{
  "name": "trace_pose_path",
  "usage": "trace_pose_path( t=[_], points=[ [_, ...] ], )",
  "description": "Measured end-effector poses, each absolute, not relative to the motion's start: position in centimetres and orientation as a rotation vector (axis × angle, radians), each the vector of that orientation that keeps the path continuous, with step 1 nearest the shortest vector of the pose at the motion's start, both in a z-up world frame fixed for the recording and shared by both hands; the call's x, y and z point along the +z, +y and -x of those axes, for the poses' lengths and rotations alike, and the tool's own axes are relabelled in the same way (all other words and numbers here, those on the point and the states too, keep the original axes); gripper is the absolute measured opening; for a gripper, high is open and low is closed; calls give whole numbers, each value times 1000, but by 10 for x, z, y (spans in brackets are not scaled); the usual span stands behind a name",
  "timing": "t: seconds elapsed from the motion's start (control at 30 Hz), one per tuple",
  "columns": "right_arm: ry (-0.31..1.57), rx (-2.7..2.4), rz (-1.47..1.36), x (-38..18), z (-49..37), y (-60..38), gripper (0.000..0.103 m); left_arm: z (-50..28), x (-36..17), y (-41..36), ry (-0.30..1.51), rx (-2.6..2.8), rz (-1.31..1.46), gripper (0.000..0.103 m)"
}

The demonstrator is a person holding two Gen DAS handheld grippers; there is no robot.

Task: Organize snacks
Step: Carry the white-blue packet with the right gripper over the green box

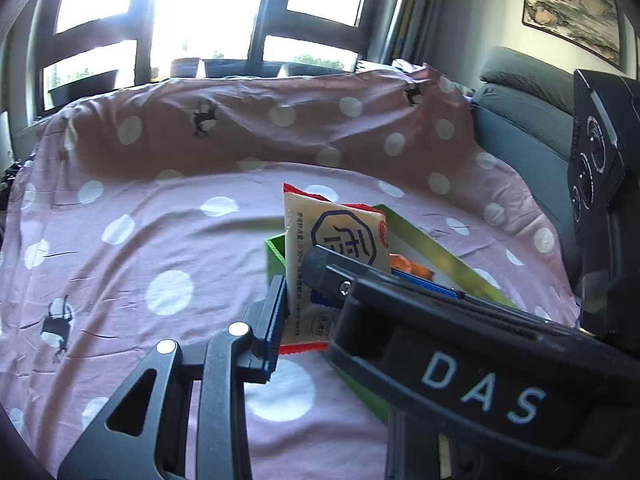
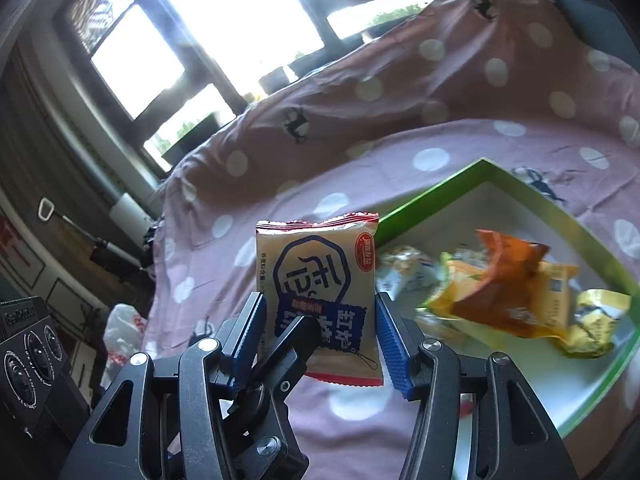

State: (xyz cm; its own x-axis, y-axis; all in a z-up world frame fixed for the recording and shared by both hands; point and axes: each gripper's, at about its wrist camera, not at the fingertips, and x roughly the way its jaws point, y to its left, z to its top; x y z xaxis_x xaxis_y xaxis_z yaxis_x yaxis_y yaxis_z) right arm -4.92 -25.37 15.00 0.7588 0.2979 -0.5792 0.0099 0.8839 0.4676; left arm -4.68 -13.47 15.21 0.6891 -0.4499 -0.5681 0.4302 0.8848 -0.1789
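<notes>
A beige snack packet (image 1: 336, 240) (image 2: 316, 276) with red crimped ends hangs upright above the pink sheet. My right gripper (image 2: 320, 300) is shut on it, a blue pad on each side edge. My left gripper (image 1: 312, 308) is shut on its lower left part: one pad (image 1: 278, 316) sits at the left edge and the other finger (image 2: 300, 332) crosses the front. The right gripper's body (image 1: 480, 384) hides the rest of that grip. Behind stands a green-rimmed white box (image 2: 440, 192) (image 1: 276, 256) holding several snacks, among them an orange packet (image 2: 500, 280) and a yellow one (image 2: 596, 320).
A pink polka-dot sheet (image 1: 160, 240) covers the surface and rises at the back below a bright window (image 1: 208, 12). A grey sofa (image 1: 520, 128) is at the right. A white plastic bag (image 2: 124, 332) lies off the sheet's left side.
</notes>
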Motion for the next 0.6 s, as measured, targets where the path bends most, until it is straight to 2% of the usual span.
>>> trace_pose_path(
  t=[0.6],
  points=[
    [834, -92, -563, 111, 54, -335, 58, 24, 109, -220, 827, -714, 11, 28]
  ],
)
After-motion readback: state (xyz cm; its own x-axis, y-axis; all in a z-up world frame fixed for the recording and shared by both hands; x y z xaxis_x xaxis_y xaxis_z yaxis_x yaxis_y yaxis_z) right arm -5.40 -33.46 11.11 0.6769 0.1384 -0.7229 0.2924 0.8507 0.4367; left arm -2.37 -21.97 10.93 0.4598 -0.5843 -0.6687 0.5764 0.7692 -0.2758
